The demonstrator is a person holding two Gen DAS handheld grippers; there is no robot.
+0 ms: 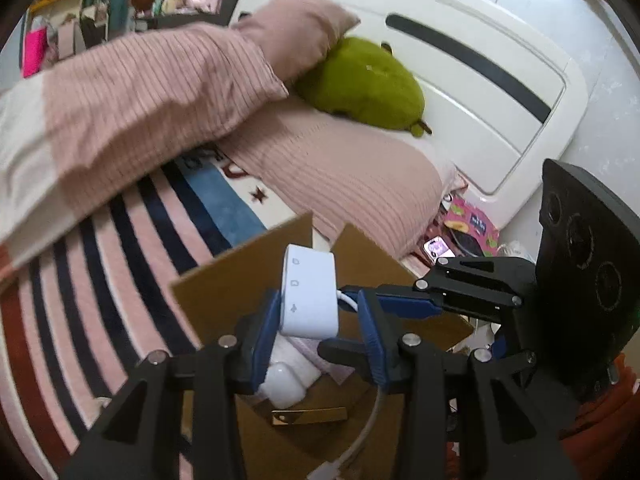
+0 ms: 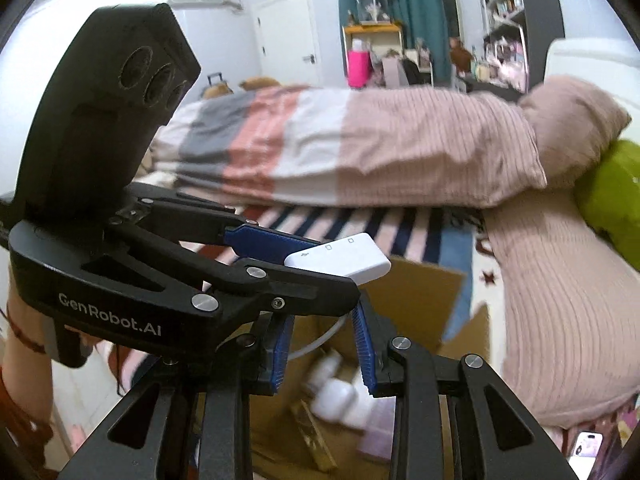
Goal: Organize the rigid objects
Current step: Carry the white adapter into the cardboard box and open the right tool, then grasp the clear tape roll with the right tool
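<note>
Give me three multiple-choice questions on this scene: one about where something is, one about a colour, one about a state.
1. The white adapter is:
A) on a shelf
B) between the left gripper's fingers, above the cardboard box
C) on the floor

2. The plush toy by the headboard is:
A) green
B) red
C) blue

3. The right gripper is:
A) shut on a phone
B) open
C) shut on a book

Answers:
1. B: the blue pads flank it over the box.
2. A: it is plainly green.
3. B: a wide gap shows between its pads.
</note>
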